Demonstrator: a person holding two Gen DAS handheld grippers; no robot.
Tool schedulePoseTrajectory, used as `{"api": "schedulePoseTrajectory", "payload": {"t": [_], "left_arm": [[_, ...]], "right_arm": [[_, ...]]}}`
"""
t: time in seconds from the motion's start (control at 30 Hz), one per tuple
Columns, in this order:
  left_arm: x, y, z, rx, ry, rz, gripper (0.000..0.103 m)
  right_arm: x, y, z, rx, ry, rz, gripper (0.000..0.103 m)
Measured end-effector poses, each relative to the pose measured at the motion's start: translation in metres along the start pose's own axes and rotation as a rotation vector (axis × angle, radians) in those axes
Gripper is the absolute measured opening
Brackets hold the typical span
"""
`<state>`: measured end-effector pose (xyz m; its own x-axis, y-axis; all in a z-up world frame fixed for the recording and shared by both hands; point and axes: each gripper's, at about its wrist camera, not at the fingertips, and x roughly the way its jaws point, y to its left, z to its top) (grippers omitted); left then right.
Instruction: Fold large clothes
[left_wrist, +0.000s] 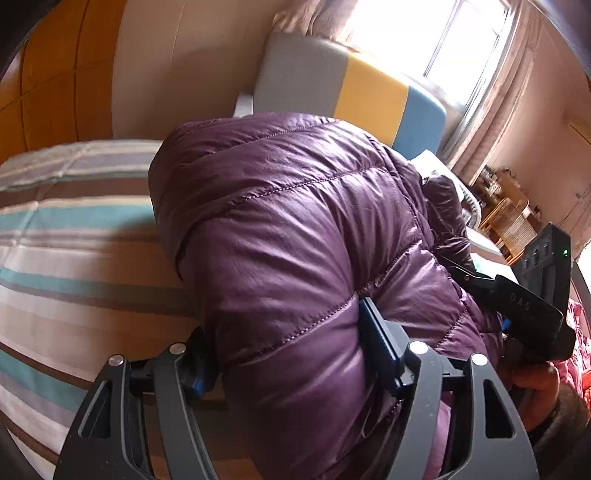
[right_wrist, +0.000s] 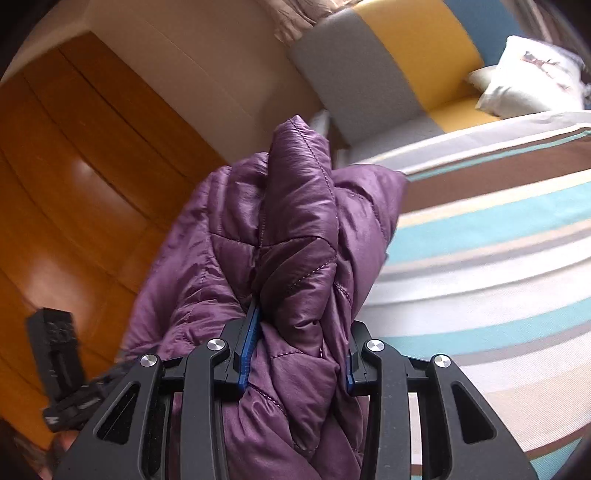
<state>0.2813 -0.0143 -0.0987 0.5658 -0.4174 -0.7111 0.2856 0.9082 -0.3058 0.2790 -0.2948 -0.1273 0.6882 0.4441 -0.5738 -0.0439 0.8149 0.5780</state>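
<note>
Mid-fold, carrying stage: glossy purple quilted puffer jacket held bunched above the striped bed cover. Left gripper and right gripper jaws clamped on padding. Next: lay flat, likely needing smoothing.

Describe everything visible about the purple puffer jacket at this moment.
The purple jacket is a glossy, quilted, padded garment with stitched seams, bunched into thick folds. Both grippers clamp it: the left gripper holds a bulky fold between its blue-padded fingers, and the right gripper pinches a gathered wad that sticks up past its fingertips. It hangs over the striped bedspread; whether it rests on it cannot be told.
</note>
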Motion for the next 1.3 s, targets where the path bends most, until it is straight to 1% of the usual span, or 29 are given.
{"api": "schedulePoseTrajectory", "payload": {"t": [0.03,0.13,0.17,0.2,0.23,0.33,0.37,0.4,0.47,0.5,0.53,0.57,0.63,0.7,0.73,0.77,0.8,0.83,0.87,0.9,0.93,1.03,1.13,1.23,1.3], "left_arm": [[0.005,-0.001,-0.001,-0.005,-0.003,-0.001,0.076],[0.012,-0.004,-0.015,0.016,-0.038,0.027,0.085],[0.014,-0.006,-0.017,0.020,-0.050,0.038,0.085],[0.009,0.004,-0.025,0.019,-0.057,0.040,0.086],[0.008,0.003,-0.026,0.010,-0.066,0.045,0.087],[-0.001,0.001,-0.034,-0.018,-0.073,0.070,0.090],[-0.006,0.000,-0.035,-0.019,-0.076,0.081,0.091],[-0.012,-0.001,-0.038,-0.016,-0.084,0.096,0.094],[-0.026,-0.004,-0.040,-0.008,-0.110,0.119,0.094],[-0.033,-0.005,-0.041,-0.008,-0.119,0.119,0.094],[-0.039,-0.008,-0.039,-0.008,-0.131,0.123,0.094],[-0.044,-0.010,-0.038,-0.008,-0.141,0.131,0.094],[-0.051,-0.016,-0.032,-0.006,-0.161,0.144,0.093],[-0.055,-0.021,-0.024,-0.004,-0.173,0.159,0.091],[-0.054,-0.025,-0.019,0.001,-0.171,0.171,0.087],[-0.051,-0.025,-0.015,0.009,-0.164,0.182,0.085],[-0.047,-0.026,-0.012,0.016,-0.157,0.191,0.082],[-0.039,-0.028,-0.007,0.031,-0.141,0.202,0.081],[-0.029,-0.028,-0.006,0.041,-0.119,0.213,0.080],[-0.021,-0.027,-0.002,0.041,-0.097,0.221,0.077],[-0.012,-0.024,0.000,0.036,-0.079,0.227,0.077],[0.004,-0.018,0.002,0.045,-0.077,0.231,0.081],[0.012,-0.020,0.000,0.069,-0.069,0.232,0.083],[0.015,-0.027,-0.003,0.108,-0.072,0.249,0.083],[0.018,-0.030,-0.005,0.133,-0.066,0.248,0.084]], "right_arm": [[0.001,-0.003,-0.004,-0.008,-0.006,-0.029,0.042],[0.006,-0.006,-0.015,-0.026,-0.019,-0.104,0.048],[0.005,-0.007,-0.018,-0.025,-0.023,-0.112,0.048],[0.004,-0.009,-0.020,-0.019,-0.027,-0.121,0.050],[0.002,-0.010,-0.021,-0.014,-0.030,-0.135,0.053],[-0.007,0.002,-0.024,-0.004,-0.028,-0.172,0.054],[-0.008,0.009,-0.023,-0.006,-0.030,-0.182,0.057],[-0.012,0.015,-0.020,-0.012,-0.035,-0.197,0.060],[-0.021,0.023,-0.018,-0.029,-0.059,-0.185,0.061],[-0.027,0.023,-0.015,-0.036,-0.069,-0.186,0.065],[-0.033,0.027,-0.012,-0.045,-0.086,-0.203,0.065],[-0.038,0.031,-0.011,-0.050,-0.102,-0.212,0.065],[-0.049,0.041,-0.007,-0.074,-0.138,-0.200,0.065],[-0.048,0.056,0.000,-0.125,-0.150,-0.204,0.065],[-0.044,0.064,0.005,-0.162,-0.147,-0.212,0.062],[-0.038,0.072,0.008,-0.195,-0.146,-0.217,0.058],[-0.031,0.080,0.011,-0.232,-0.141,-0.220,0.050],[-0.020,0.085,0.013,-0.258,-0.127,-0.225,0.045],[-0.010,0.088,0.014,-0.271,-0.106,-0.235,0.042],[-0.001,0.089,0.015,-0.279,-0.082,-0.256,0.038],[0.013,0.087,0.014,-0.282,-0.049,-0.294,0.036],[0.029,0.072,0.002,-0.246,0.006,-0.348,0.036],[0.037,0.060,-0.005,-0.235,0.018,-0.378,0.035],[0.042,0.057,-0.012,-0.215,0.036,-0.410,0.035],[0.040,0.051,-0.018,-0.196,0.026,-0.421,0.035]]}}
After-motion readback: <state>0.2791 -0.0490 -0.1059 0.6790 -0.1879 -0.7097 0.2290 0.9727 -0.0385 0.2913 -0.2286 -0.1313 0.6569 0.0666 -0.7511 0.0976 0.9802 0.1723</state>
